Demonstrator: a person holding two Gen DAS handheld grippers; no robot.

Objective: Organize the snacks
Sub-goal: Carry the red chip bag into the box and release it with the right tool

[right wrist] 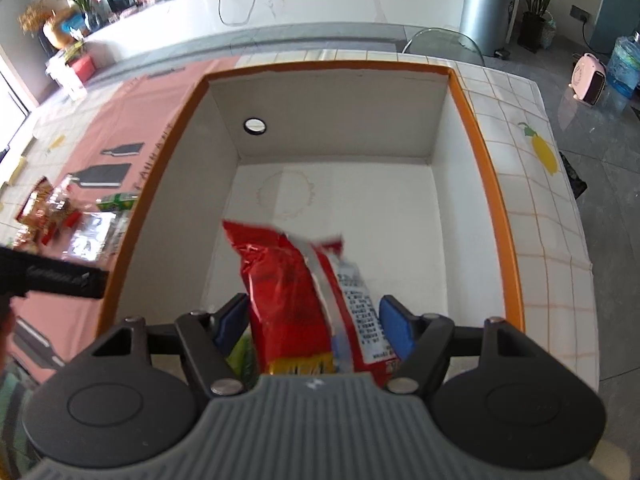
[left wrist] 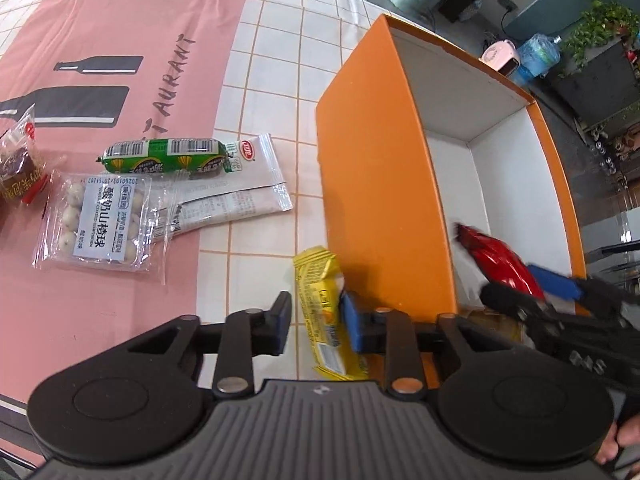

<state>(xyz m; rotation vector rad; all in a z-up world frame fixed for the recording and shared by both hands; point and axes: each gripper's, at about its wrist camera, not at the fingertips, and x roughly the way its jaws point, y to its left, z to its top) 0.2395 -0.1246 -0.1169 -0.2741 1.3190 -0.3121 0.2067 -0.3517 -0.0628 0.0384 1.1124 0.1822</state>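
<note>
Red packet (right wrist: 288, 292) between right gripper (right wrist: 312, 320) jaws over orange box (right wrist: 496, 216), grip unclear; yellow bar (left wrist: 324, 312) between unclenched left gripper (left wrist: 316, 320) jaws on worktop (left wrist: 272, 80); most snacks still outside.

Bright daylight, fisheye warp, slight blur
</note>
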